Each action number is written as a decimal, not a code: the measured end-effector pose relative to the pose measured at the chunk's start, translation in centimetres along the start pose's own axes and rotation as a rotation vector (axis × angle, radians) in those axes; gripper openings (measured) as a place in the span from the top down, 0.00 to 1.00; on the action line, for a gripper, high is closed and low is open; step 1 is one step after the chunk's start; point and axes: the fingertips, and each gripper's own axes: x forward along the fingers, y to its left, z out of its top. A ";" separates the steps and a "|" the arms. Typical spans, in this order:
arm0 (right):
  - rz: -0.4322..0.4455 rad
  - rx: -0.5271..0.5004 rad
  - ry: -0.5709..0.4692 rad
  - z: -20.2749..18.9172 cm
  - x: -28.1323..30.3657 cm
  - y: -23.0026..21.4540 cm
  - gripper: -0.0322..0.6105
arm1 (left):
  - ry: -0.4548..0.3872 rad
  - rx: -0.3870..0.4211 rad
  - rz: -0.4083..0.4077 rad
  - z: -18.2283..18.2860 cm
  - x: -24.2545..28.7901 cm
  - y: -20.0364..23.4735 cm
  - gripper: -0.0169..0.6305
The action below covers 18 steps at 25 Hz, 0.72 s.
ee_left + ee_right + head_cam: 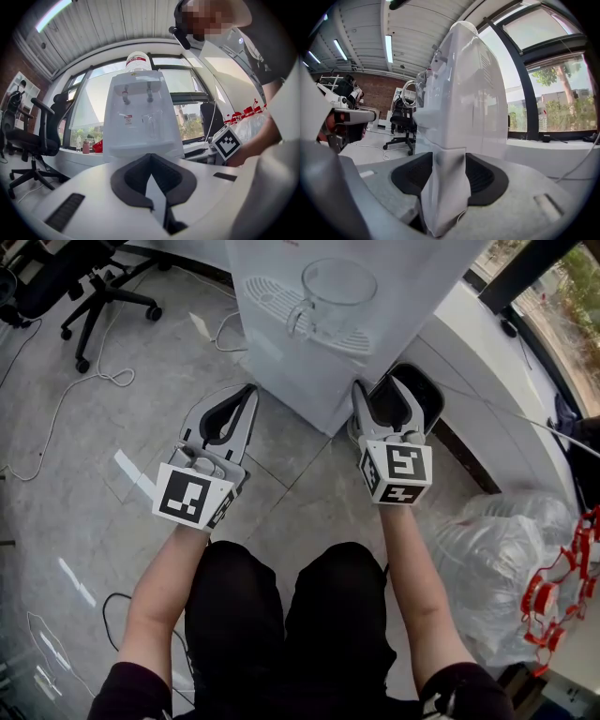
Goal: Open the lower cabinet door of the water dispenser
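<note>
Dispenser: the white water dispenser (309,381) is stood on the tiled floor (94,502), far centre, and a water bottle (138,61) is seated on top.
Tray: a glass mug (333,296) is parked on the drip tray (267,296).
Door: the lower cabinet door (314,404) is the front panel below the tray. It appears shut and flush with the body, though the steep head view leaves that uncertain.
Right gripper: the right gripper (378,390) is set at the dispenser's near right corner. Its jaws are spread wide, and the white vertical edge of the lower cabinet (445,187) is taken between them, filling the gap from pad to pad. No firm pinch is shown. Whether that edge belongs to the door or to the cabinet body cannot be separated.
Left gripper: the left gripper (249,390) is held level just beside the dispenser's near left corner. Its jaws are pressed together at the tips with nothing between them, and no contact with the cabinet is seen.
Left side: an office chair (94,287) is seen far left, and a white cable (84,381) is trailed over the floor near it.
Right side: a black bin (422,395) is placed just behind the right gripper, and clear plastic bags (497,559) are piled near right.
</note>
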 end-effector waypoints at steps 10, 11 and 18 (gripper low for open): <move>0.010 0.000 -0.006 -0.4 0.2 0.0 0.63 | 0.001 0.002 -0.004 -0.2 0.1 0.0 0.96; 0.011 0.004 -0.007 -0.3 0.2 0.0 0.64 | 0.001 0.003 -0.005 -0.2 0.1 0.0 0.96; 0.006 0.009 -0.008 -0.2 0.1 0.2 0.64 | -0.006 0.003 -0.018 0.0 0.5 -0.7 0.96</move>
